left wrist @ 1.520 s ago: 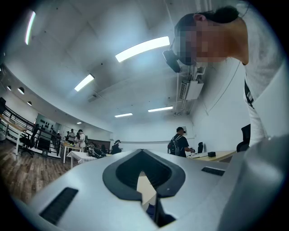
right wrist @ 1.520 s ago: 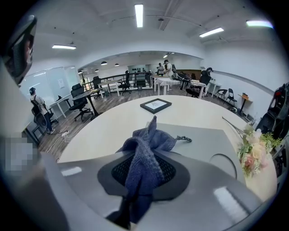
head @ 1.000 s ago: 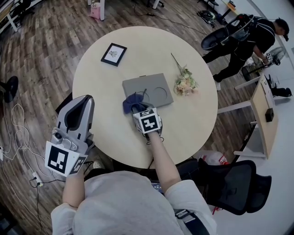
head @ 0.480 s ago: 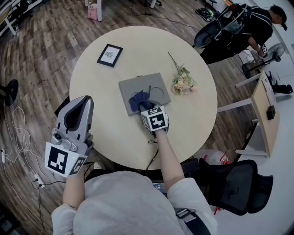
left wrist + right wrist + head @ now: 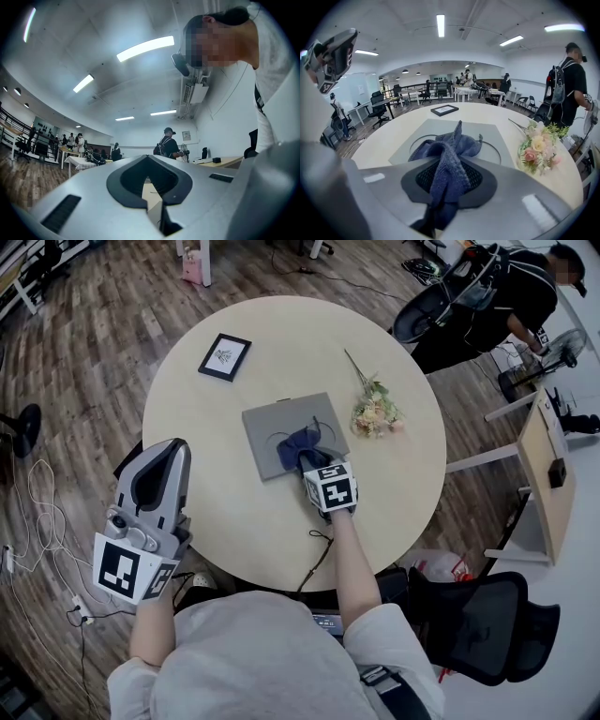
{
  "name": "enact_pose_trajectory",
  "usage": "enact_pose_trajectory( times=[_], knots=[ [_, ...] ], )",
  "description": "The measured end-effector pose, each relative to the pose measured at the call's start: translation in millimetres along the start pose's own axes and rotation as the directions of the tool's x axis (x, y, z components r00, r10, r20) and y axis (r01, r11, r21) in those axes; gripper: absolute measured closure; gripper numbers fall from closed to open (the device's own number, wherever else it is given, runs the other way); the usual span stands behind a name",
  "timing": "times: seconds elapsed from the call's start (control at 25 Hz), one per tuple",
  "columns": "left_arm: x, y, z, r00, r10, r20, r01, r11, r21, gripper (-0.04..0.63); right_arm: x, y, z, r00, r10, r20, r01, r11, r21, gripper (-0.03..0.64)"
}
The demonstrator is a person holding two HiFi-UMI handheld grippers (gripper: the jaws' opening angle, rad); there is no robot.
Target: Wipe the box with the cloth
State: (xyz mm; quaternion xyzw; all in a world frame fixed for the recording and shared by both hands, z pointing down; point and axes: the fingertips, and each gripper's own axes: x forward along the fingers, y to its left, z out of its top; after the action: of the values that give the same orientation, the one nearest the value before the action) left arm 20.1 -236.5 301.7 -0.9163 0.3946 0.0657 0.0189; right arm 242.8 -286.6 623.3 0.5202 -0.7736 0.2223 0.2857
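The right gripper (image 5: 311,461) pinches the blue cloth (image 5: 300,441) between its jaws. The cloth's bunched folds rest on the near right part of the flat grey box (image 5: 270,427), over a circle marked in its top. The left gripper (image 5: 167,448) is held well apart from the box, to its near left, jaws pressed together and empty. A bouquet (image 5: 375,412) lies just right of the box. A framed picture (image 5: 224,356) lies beyond the box, to its far left.

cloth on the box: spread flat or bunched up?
Bunched. The blue cloth stands in crumpled folds on the grey box, one end pinched in the shut fingers of the right gripper.
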Motion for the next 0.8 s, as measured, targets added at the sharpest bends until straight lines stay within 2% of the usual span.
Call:
enact_pose_trajectory(
  times=[0.36,0.8],
  knots=[
    [8,-6,-3,1.0,-0.006,-0.004,0.006,1.0,0.003,0.592,-9,-58,-10,0.996,-0.094,0.005,0.093,0.992,0.082,0.54],
    [3,-1,-4,1.0,0.023,-0.012,-0.022,1.0,0.011,0.592,-13,-74,-10,0.993,-0.113,0.029,0.11,0.99,0.083,0.54]
  ],
)
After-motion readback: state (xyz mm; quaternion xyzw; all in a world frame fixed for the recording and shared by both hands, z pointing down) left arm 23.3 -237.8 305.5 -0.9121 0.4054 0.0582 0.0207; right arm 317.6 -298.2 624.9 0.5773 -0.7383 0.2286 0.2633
